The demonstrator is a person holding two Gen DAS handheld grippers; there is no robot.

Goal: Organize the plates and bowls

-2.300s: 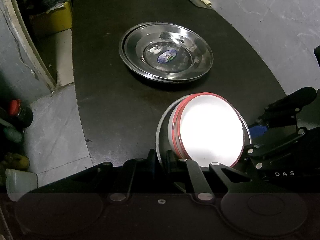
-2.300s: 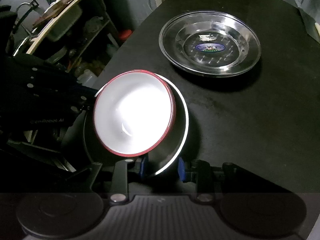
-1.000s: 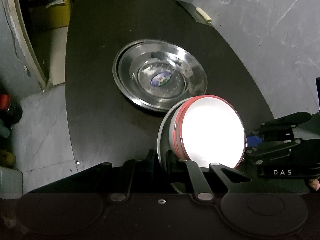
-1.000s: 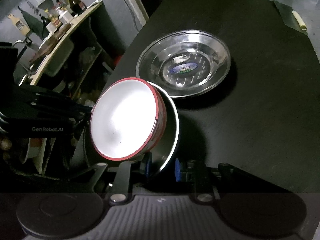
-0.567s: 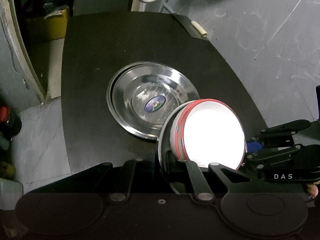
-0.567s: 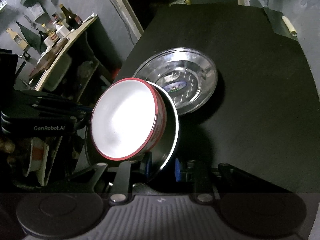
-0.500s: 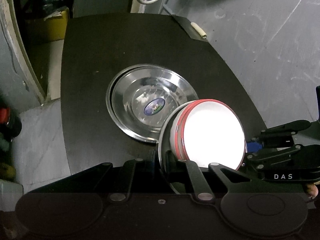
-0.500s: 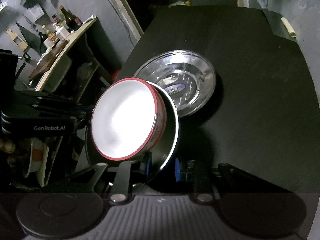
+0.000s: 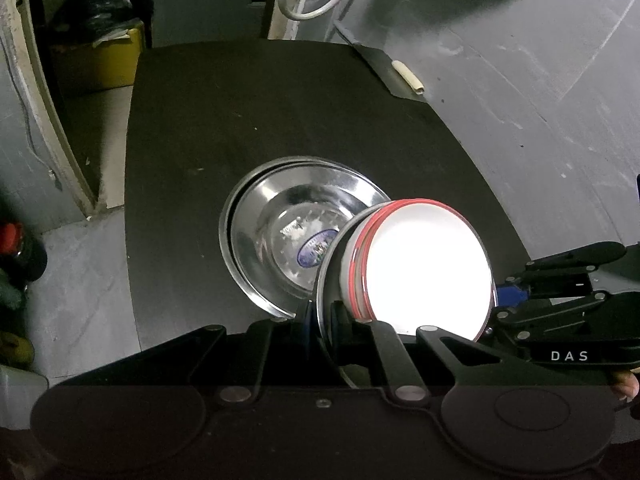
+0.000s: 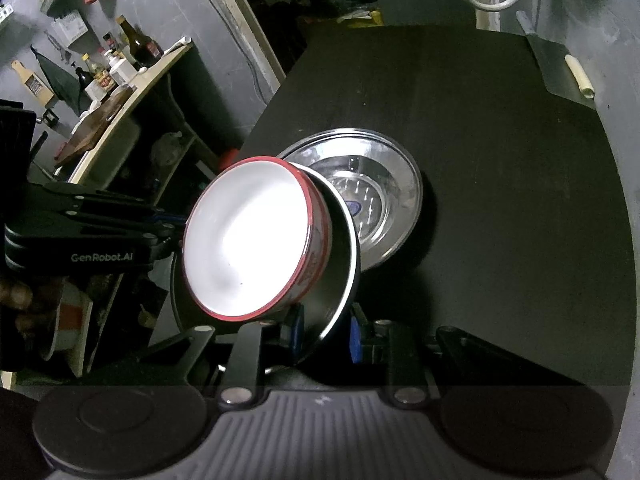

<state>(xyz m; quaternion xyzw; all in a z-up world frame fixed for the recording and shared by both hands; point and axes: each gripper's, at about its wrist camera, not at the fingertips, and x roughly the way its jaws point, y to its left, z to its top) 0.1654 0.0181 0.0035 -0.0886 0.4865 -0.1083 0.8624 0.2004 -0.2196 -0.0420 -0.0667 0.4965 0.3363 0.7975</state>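
Both grippers hold one steel plate by its rim, with a white bowl with a red rim (image 9: 424, 268) (image 10: 248, 236) on it. My left gripper (image 9: 320, 318) is shut on the plate's rim (image 9: 322, 280) at the near left. My right gripper (image 10: 322, 332) is shut on the plate's rim (image 10: 352, 248) on the opposite side. The plate and bowl are lifted above the black table (image 9: 256, 120) (image 10: 500, 160). A stack of steel plates (image 9: 288, 232) (image 10: 380, 192) with a blue sticker lies on the table, partly under the held plate.
A cleaver with a pale handle (image 9: 404, 76) (image 10: 576, 76) lies at the table's far right corner. A yellow box (image 9: 96, 60) stands beyond the far edge. A shelf with bottles (image 10: 112, 64) is left of the table, and bottles (image 9: 16, 248) stand on the floor.
Both grippers have lifted the plate with the bowl higher and carried it toward the steel plate stack, which it now overlaps.
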